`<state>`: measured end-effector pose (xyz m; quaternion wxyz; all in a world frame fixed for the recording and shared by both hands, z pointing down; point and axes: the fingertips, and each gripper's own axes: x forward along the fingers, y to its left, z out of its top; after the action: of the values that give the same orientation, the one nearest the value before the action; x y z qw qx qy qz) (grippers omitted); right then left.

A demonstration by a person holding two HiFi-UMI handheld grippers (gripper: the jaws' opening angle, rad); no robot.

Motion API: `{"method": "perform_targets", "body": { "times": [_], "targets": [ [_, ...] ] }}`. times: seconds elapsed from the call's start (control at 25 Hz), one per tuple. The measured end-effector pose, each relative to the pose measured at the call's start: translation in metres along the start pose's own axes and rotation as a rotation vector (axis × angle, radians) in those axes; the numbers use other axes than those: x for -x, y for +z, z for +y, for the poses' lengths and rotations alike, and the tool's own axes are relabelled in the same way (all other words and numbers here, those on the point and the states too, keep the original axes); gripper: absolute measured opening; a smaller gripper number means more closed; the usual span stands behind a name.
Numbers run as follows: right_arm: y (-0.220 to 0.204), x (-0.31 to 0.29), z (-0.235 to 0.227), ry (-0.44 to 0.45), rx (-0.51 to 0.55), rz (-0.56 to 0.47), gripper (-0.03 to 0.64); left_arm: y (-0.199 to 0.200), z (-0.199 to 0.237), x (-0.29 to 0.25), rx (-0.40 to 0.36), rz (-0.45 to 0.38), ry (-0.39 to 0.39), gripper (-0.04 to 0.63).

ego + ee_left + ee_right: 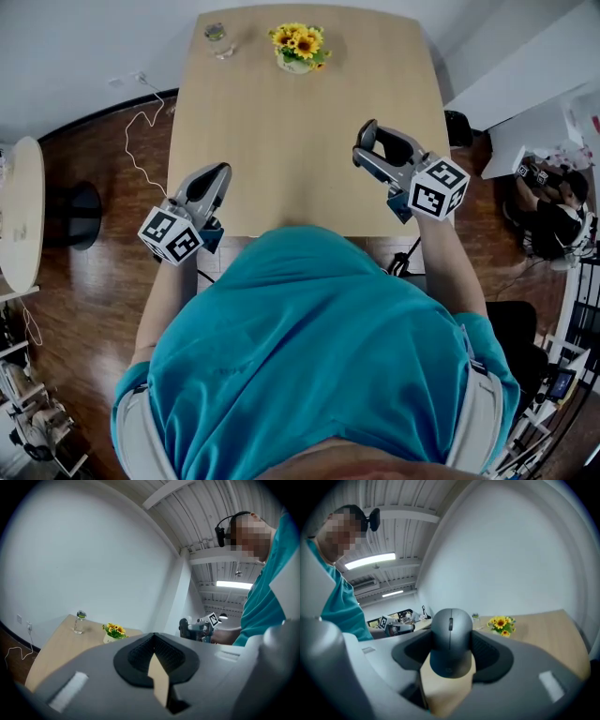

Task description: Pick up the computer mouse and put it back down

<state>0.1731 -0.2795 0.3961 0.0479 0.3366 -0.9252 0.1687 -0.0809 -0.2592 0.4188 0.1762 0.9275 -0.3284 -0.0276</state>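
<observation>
1. Left gripper (217, 176): mine, at the table's (309, 141) near left edge. Jaws pressed together, nothing between them.
2. Bottle (217, 39): clear, upright, far left of the tabletop.
3. Flowers (300, 45): yellow, in a small pot, far middle, near the bottle.
4. Mouse (451, 639): dark grey, pinched by its sides in my right jaws, over the table's near right part.
5. Right gripper (367, 141): mine, clamped on the mouse.
</observation>
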Motion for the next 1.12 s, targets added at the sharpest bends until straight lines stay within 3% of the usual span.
{"method": "perform_targets", "body": {
  "times": [0.48, 0.88, 1.12],
  "targets": [
    [-0.062, -0.056, -0.038, -0.056, 0.005, 0.312, 0.264, -0.022, 0.007, 0.016, 0.048, 0.021, 0.010, 0.005],
    [-0.158, -0.095, -0.082, -0.149, -0.039, 0.653, 0.264, -0.033, 0.015, 0.040, 0.076, 0.040, 0.042, 0.005],
    [-0.213, -0.104, -0.106, -0.203, -0.072, 0.806, 0.264, -0.039, 0.017, 0.057, 0.082, 0.053, 0.067, 0.005]
  ]
}}
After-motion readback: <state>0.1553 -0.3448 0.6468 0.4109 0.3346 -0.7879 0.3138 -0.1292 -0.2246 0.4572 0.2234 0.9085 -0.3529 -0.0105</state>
